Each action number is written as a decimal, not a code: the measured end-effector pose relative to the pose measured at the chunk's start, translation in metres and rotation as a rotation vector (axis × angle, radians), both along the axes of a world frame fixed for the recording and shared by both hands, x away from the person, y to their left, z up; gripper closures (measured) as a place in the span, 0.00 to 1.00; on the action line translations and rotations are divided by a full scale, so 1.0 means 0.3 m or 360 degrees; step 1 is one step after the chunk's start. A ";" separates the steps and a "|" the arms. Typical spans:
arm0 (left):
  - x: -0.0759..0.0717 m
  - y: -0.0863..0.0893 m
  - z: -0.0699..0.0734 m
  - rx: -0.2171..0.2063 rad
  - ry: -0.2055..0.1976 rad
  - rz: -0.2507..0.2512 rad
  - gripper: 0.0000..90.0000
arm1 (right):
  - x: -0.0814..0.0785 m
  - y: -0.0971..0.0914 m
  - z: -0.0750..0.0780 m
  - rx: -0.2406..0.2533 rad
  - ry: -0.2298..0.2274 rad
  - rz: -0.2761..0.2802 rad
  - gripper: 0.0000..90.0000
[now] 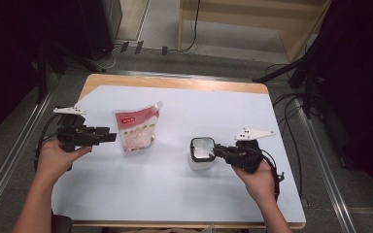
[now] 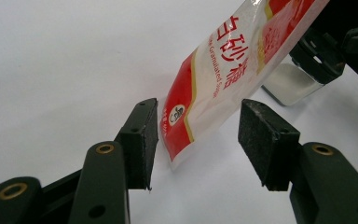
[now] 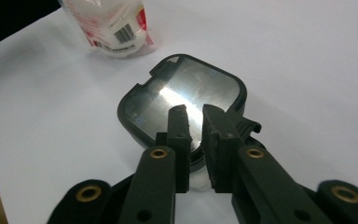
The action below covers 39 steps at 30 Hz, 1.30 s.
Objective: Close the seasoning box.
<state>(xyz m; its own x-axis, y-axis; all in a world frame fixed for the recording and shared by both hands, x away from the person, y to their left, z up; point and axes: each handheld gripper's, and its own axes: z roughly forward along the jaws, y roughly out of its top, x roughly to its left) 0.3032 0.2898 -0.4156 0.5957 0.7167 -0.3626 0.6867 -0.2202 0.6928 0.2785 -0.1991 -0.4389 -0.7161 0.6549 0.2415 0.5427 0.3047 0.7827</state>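
Up close, left fingers gape astride the sugar pouch — right fingers barely parted above the lid

High view: overhead from the person's side, facing forward and down across the table. Left gripper view: low, close, facing the sugar pouch. Right gripper view: near, angled down onto the lidded container, pouch shared behind

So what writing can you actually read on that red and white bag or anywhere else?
"白砂糖": large red characters on the pouch.
"Granulated S...": small red line beside them; the rest is too blurred.
Barcode on the pouch's back: digits too small to read.
Red label near the pouch's top, high view: unreadable.
Container: no text.
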 end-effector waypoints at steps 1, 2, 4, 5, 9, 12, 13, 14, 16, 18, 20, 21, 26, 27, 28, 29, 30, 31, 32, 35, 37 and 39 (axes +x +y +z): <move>0.000 0.000 -0.001 -0.0002 -0.0001 -0.0001 0.54 | 0.001 -0.003 0.000 -0.0002 -0.0007 -0.0005 0.88; 0.000 0.000 -0.002 -0.0002 -0.0002 0.0000 0.54 | 0.003 -0.011 0.001 0.0005 -0.0017 -0.0014 0.86; 0.000 0.000 -0.001 0.0004 -0.0005 0.0005 0.54 | 0.005 -0.021 0.001 0.0015 -0.0012 -0.0023 0.86; 0.000 -0.001 -0.001 0.0005 -0.0010 -0.0003 0.54 | 0.006 -0.028 0.002 0.0015 -0.0009 -0.0024 0.84; -0.001 -0.008 -0.004 0.0024 -0.0022 0.0003 0.53 | 0.008 -0.060 0.007 0.0034 -0.0012 -0.0064 0.79; 0.001 -0.011 -0.007 0.0037 -0.0018 0.0002 0.52 | 0.010 -0.088 0.009 0.0048 -0.0017 -0.0092 0.74; 0.001 -0.011 -0.008 0.0037 -0.0014 0.0000 0.52 | 0.009 -0.097 0.009 0.0054 -0.0011 -0.0103 0.73; 0.001 -0.012 -0.008 0.0035 -0.0014 0.0001 0.51 | 0.010 -0.105 0.008 0.0062 -0.0012 -0.0115 0.71; 0.001 -0.011 -0.009 0.0032 -0.0017 0.0002 0.51 | 0.012 -0.121 0.006 0.0064 -0.0007 -0.0122 0.71; 0.001 -0.011 -0.010 0.0029 -0.0023 0.0003 0.51 | 0.010 -0.131 0.006 0.0083 -0.0024 -0.0141 0.69; 0.000 -0.011 -0.011 0.0032 -0.0030 0.0003 0.51 | 0.008 -0.143 0.007 0.0081 -0.0039 -0.0150 0.65; 0.001 -0.011 -0.011 0.0031 -0.0031 0.0000 0.51 | 0.008 -0.147 0.007 0.0081 -0.0045 -0.0160 0.62; 0.001 -0.014 -0.014 0.0043 -0.0030 -0.0002 0.51 | 0.014 -0.184 -0.016 0.0049 -0.0111 -0.0214 0.53; 0.001 -0.016 -0.016 0.0048 -0.0030 0.0003 0.51 | 0.015 -0.189 -0.019 0.0051 -0.0105 -0.0228 0.52; 0.001 -0.017 -0.017 0.0044 -0.0029 0.0005 0.51 | 0.018 -0.197 -0.022 0.0050 -0.0101 -0.0251 0.51; 0.001 -0.018 -0.019 0.0047 -0.0034 0.0009 0.51 | 0.020 -0.203 -0.026 0.0046 -0.0096 -0.0280 0.49; 0.002 -0.018 -0.020 0.0040 -0.0032 0.0006 0.50 | 0.024 -0.213 -0.032 0.0050 -0.0073 -0.0304 0.48; 0.003 -0.017 -0.021 0.0041 -0.0027 -0.0004 0.50 | 0.026 -0.219 -0.037 0.0050 -0.0057 -0.0323 0.47; 0.004 -0.017 -0.023 0.0051 -0.0033 0.0003 0.50 | 0.029 -0.225 -0.043 0.0055 -0.0049 -0.0335 0.45; 0.003 -0.018 -0.024 0.0060 -0.0050 -0.0004 0.50 | 0.035 -0.234 -0.056 0.0045 -0.0051 -0.0360 0.42; 0.003 -0.017 -0.026 0.0058 -0.0047 0.0009 0.50 | 0.038 -0.236 -0.063 0.0027 -0.0087 -0.0384 0.40; 0.005 -0.017 -0.029 0.0066 -0.0043 0.0005 0.50 | 0.041 -0.239 -0.068 0.0006 -0.0117 -0.0394 0.39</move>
<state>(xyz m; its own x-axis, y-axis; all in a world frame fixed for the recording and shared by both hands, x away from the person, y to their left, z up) 0.3048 0.2848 -0.4242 0.6026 0.7326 -0.3164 0.6685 -0.2469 0.7016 0.2909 -0.2707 -0.4592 -0.5496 0.8117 0.1977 0.5420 0.1663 0.8238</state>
